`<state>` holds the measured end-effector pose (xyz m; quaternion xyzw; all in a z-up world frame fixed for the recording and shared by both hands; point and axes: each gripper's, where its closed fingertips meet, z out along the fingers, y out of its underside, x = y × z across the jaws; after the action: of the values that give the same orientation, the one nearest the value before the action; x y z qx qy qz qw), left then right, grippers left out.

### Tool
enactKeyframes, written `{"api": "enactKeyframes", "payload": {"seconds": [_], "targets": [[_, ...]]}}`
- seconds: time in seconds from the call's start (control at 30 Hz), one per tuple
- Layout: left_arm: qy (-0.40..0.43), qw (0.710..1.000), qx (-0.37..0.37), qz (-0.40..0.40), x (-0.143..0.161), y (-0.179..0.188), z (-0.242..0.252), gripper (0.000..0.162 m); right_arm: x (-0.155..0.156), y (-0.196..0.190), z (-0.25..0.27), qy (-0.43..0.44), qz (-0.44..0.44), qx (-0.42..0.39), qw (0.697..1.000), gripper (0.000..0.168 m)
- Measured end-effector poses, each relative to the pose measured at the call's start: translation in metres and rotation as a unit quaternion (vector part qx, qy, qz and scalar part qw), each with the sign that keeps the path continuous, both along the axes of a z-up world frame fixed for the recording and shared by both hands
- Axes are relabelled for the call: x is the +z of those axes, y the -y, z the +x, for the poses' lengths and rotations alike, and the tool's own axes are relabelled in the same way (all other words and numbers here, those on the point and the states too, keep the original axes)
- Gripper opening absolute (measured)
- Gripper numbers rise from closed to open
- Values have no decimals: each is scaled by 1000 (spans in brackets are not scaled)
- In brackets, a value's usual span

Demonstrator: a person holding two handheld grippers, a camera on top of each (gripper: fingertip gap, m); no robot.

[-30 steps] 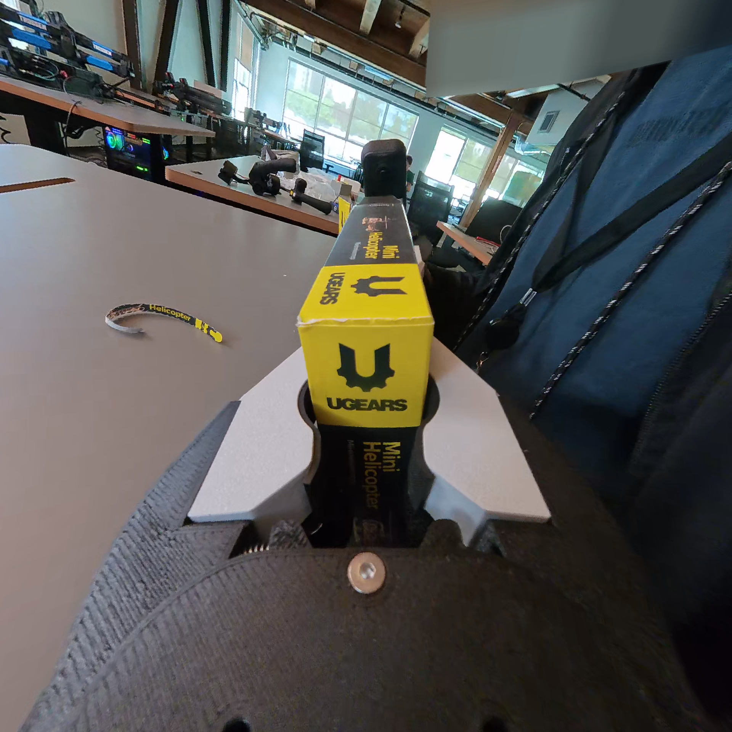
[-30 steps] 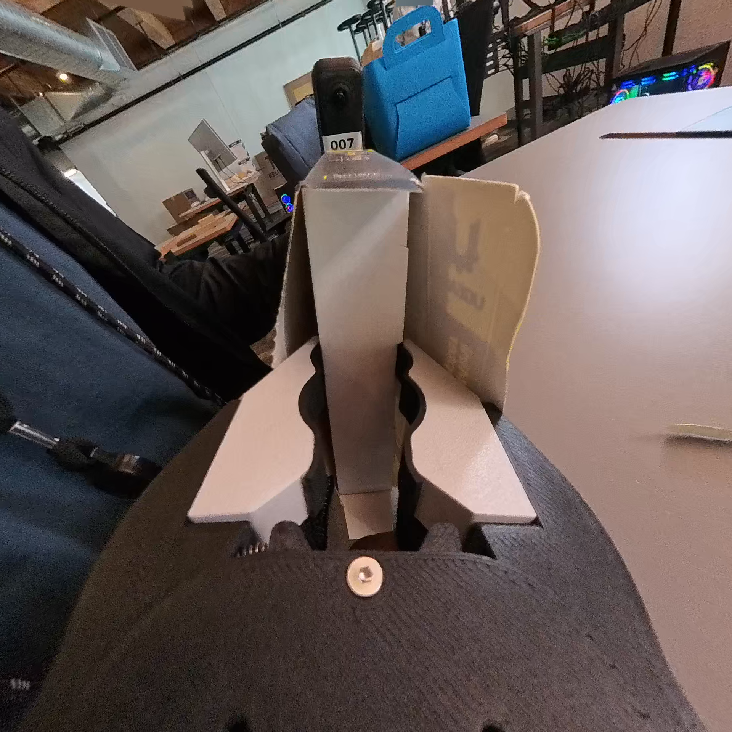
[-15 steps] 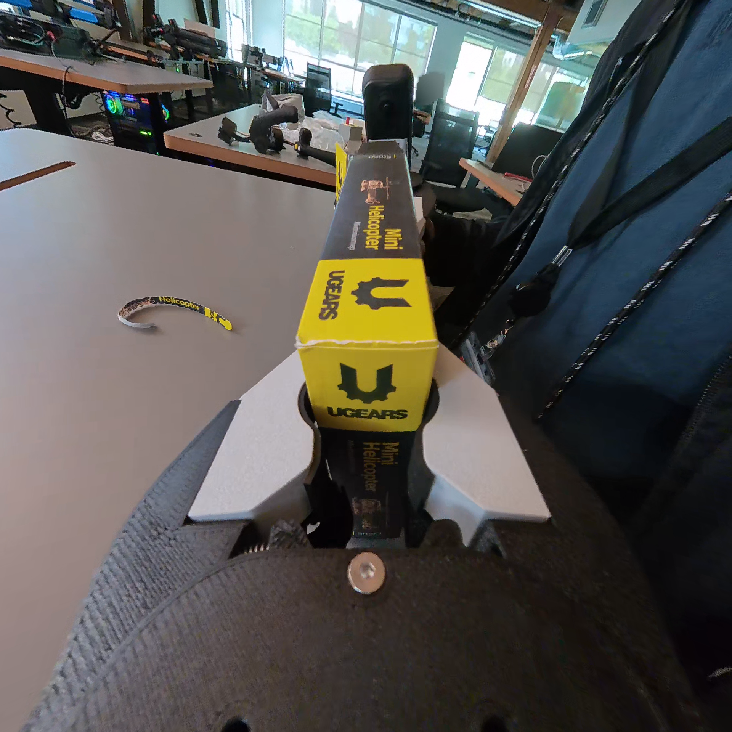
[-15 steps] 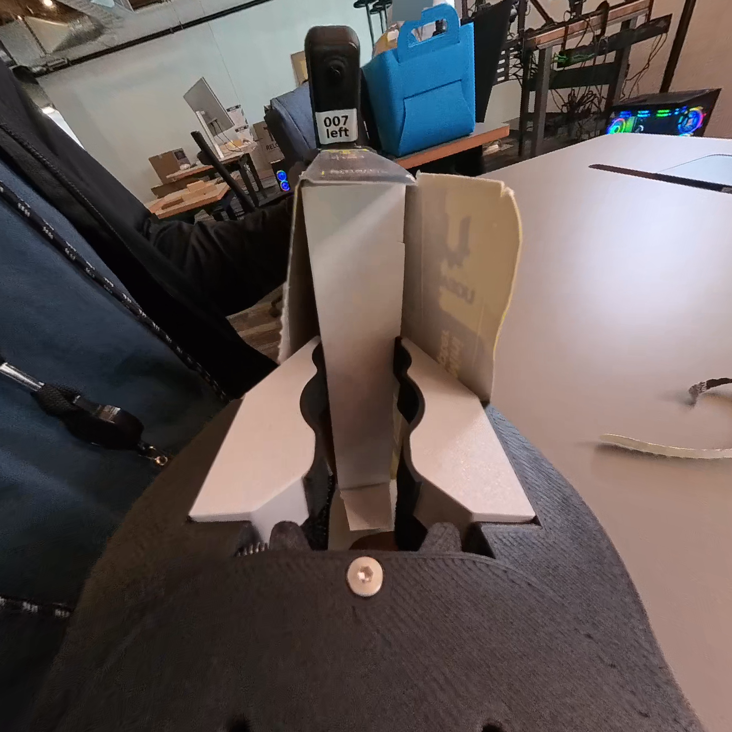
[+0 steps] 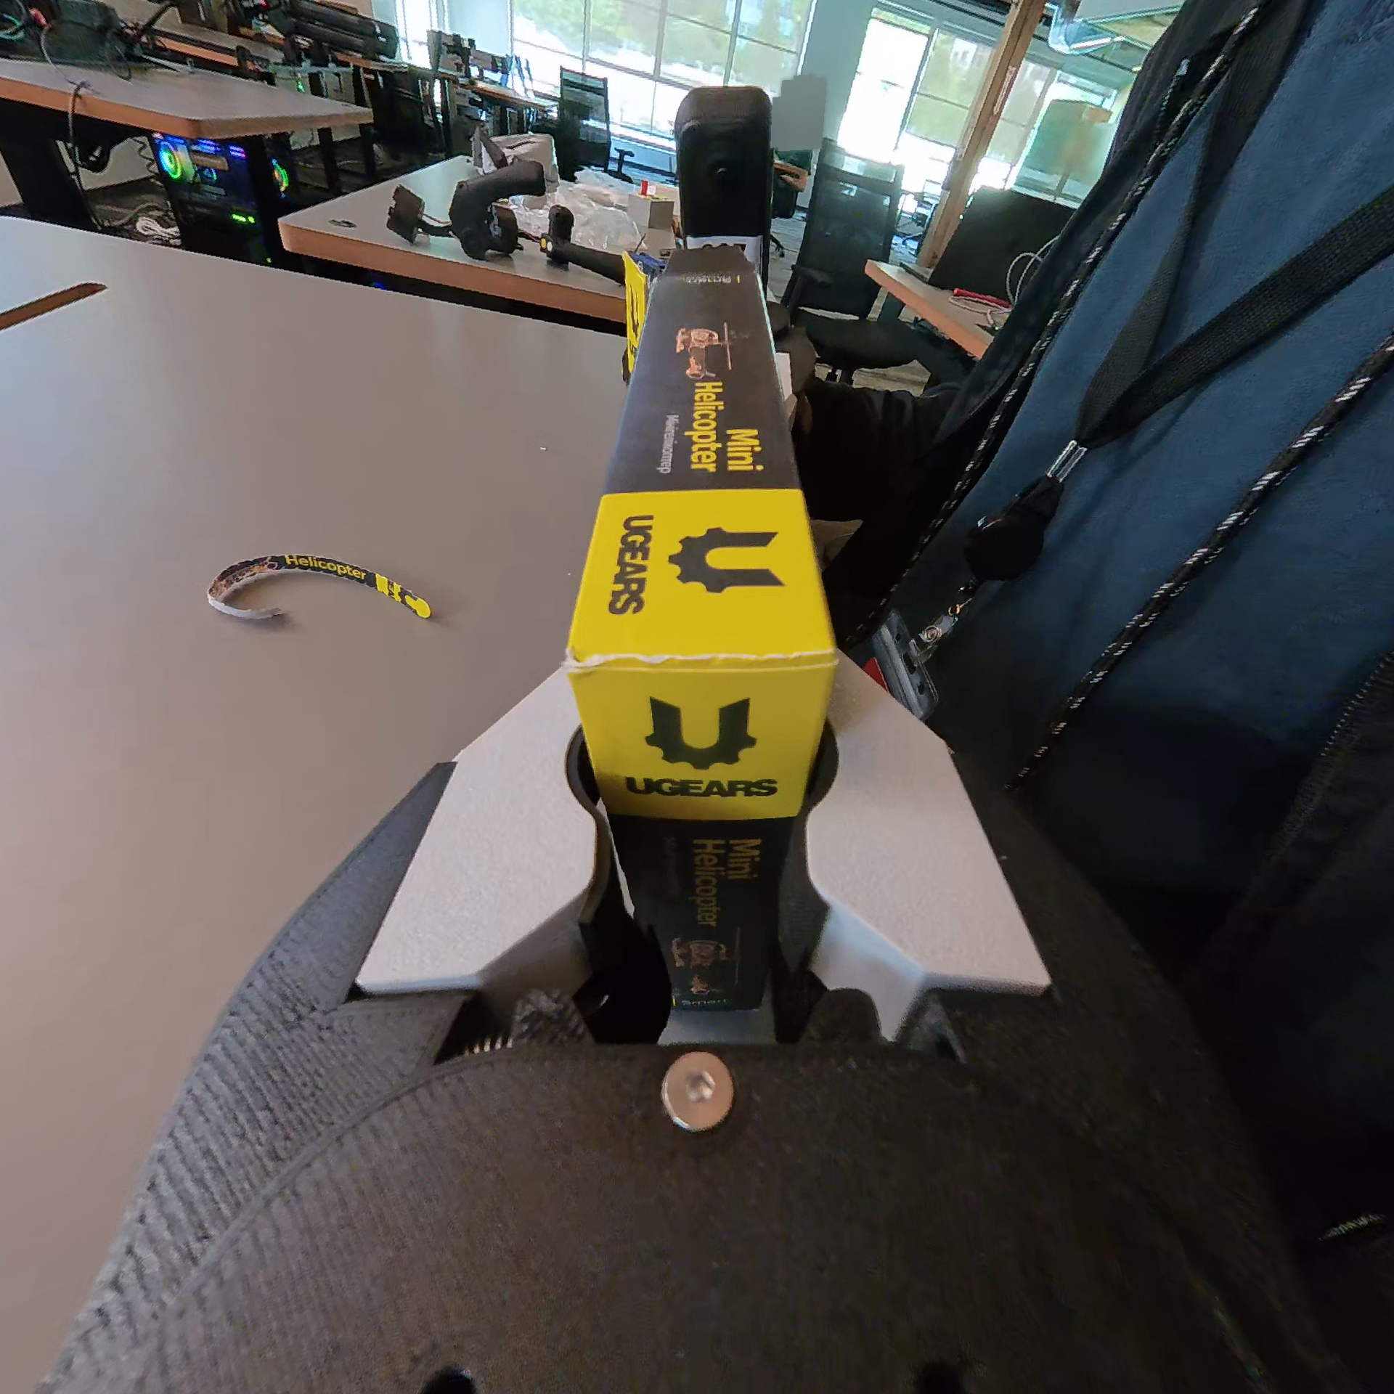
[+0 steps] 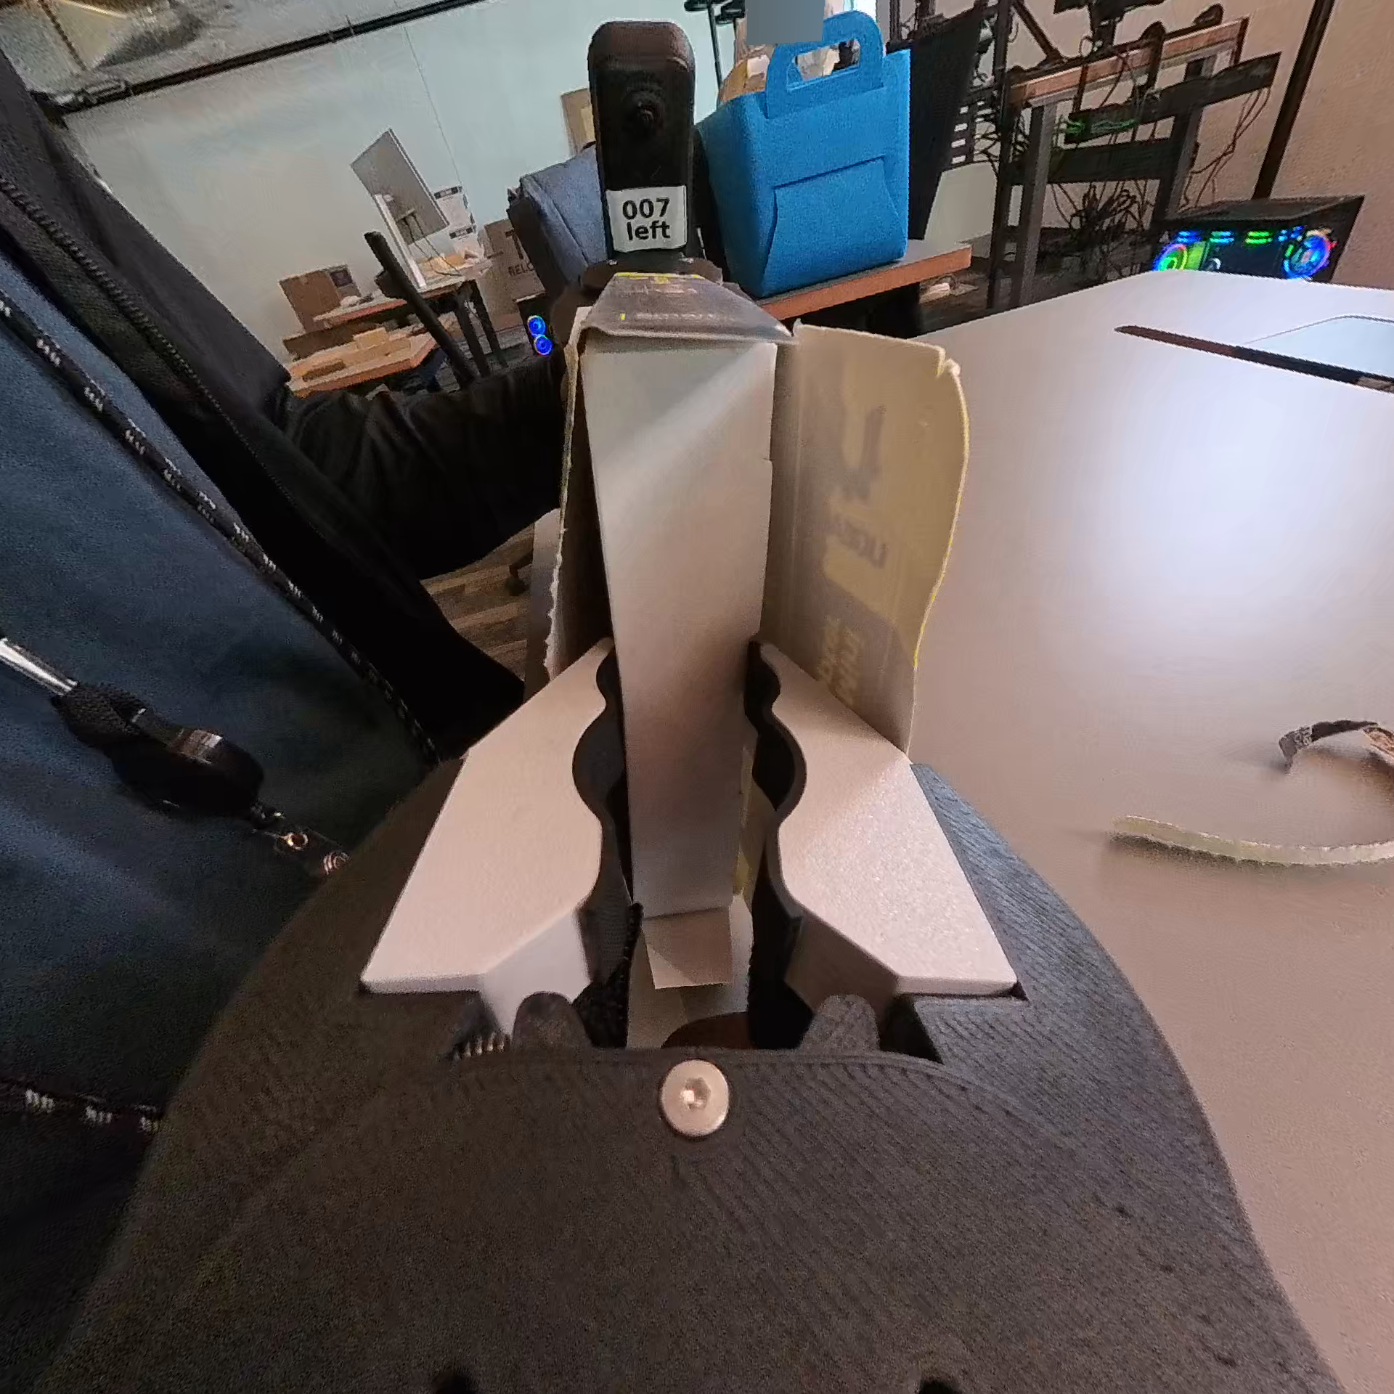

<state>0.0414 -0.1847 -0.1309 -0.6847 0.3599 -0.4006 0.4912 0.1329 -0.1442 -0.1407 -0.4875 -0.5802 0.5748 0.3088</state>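
Note:
A long narrow cardboard box, yellow and black (image 5: 701, 588), is held level above the grey table (image 5: 226, 754) between both grippers. My left gripper (image 5: 701, 747) is shut on its closed yellow end. My right gripper (image 6: 683, 679) is shut on a white inner flap (image 6: 679, 528) at the box's open end, and a second flap (image 6: 860, 528) stands out to the right. Each view shows the other gripper's black camera at the far end of the box, in the left wrist view (image 5: 724, 166) and in the right wrist view (image 6: 641, 128).
A torn curled strip of the box (image 5: 317, 581) lies on the table, and it also shows in the right wrist view (image 6: 1245, 845). A person's dark blue jacket with lanyard (image 5: 1169, 528) is close beside the box. Other desks, a blue felt bag (image 6: 815, 166) and lit computers (image 6: 1252, 249) stand behind. My hands' fingertips stand some 11 cm from each other.
Both grippers keep their hold on the box. Both views have tipped downward, so more of the table shows, and the torn strip has come into the right wrist view.

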Motion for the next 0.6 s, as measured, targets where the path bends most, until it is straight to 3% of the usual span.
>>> {"api": "enactKeyframes", "payload": {"seconds": [0.6], "targets": [[59, 996, 39, -54, 1, -8, -37, 43, -11, -54, 45, 21, -65, -40, 997, 27]]}}
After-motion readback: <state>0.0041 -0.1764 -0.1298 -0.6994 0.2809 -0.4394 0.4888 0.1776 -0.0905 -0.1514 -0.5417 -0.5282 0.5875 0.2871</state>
